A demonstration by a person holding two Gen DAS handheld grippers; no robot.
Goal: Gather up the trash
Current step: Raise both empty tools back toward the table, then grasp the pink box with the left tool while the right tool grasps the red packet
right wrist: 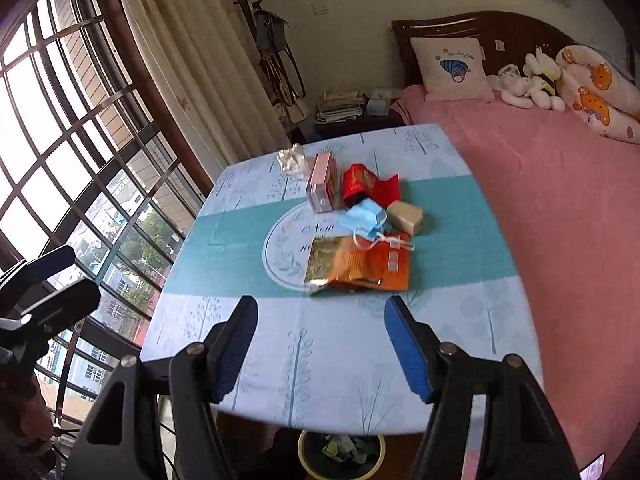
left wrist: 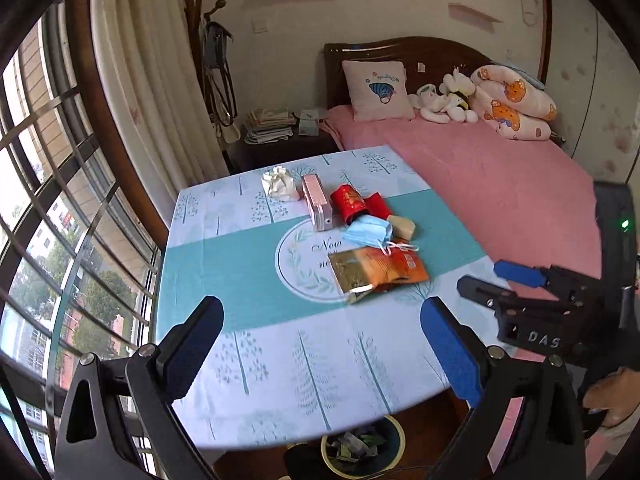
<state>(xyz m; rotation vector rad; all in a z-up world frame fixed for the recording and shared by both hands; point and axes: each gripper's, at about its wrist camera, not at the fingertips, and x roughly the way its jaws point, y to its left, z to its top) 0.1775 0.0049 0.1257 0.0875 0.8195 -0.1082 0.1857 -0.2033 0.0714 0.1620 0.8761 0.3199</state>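
- The left gripper (left wrist: pixel 322 354) and the right gripper (right wrist: pixel 320 346) both hang over the table's (left wrist: pixel 248 272) near edge, jaws spread wide, nothing between them.
- The trash sits mid-table: an orange snack bag (right wrist: pixel 360 266), blue mask (right wrist: pixel 364 218), red packet (right wrist: pixel 360 184) and pink box (right wrist: pixel 322 182).
- A crumpled tissue (left wrist: pixel 280 184) lies near the far edge.
- A bin (right wrist: pixel 342 454) stands under the near edge.

A matt printed cotton-like cloth in pale blue and teal covers the table (left wrist: pixel 248 280). At centre frame lies a glossy orange-and-gold foil snack bag (left wrist: pixel 374 270), crinkled and reflective, beside a soft blue non-woven face mask (left wrist: pixel 368 232) and a shiny red crumpled wrapper (left wrist: pixel 352 202). A crumpled white paper tissue (left wrist: pixel 279 184) sits further back. The bed's pink sheet (left wrist: pixel 500 184) looks fuzzy and matt; its dark wooden headboard (left wrist: pixel 420 50) is polished.
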